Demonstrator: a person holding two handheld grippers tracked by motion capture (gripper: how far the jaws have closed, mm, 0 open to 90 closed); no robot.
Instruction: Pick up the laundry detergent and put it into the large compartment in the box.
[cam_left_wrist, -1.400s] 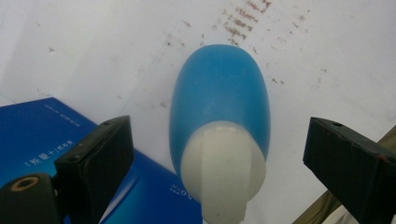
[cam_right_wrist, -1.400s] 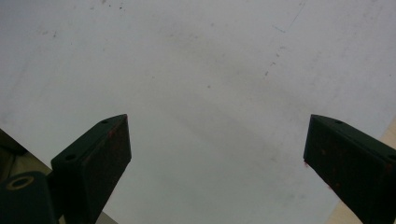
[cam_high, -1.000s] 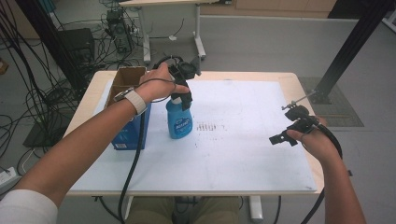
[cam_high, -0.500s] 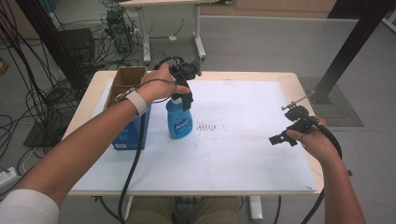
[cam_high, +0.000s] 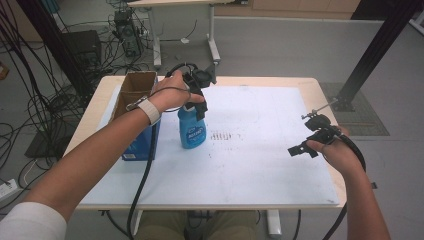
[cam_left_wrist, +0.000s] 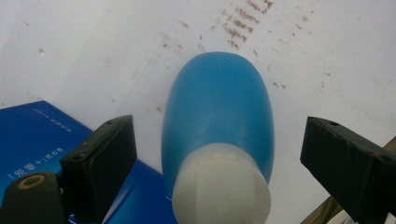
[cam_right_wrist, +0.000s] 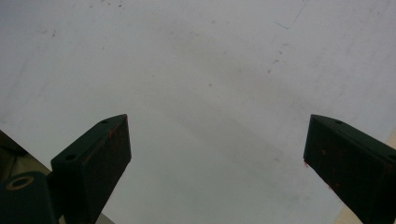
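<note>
Nearest me on the right, my right gripper (cam_high: 303, 148) hangs idle over the bare white tabletop (cam_high: 270, 170), jaws spread wide with nothing between them. Farther off on the left, my left gripper (cam_left_wrist: 219, 154) hovers over the blue plastic spray bottle with the white cap (cam_high: 192, 126), which stands upright just right of the blue cardboard box (cam_high: 141, 146). Its jaws have just been closing and straddle the cap without touching it. If I squeeze off-centre, I think one pad lands first and tips the bottle toward the box, or slips off the rounded cap.
</note>
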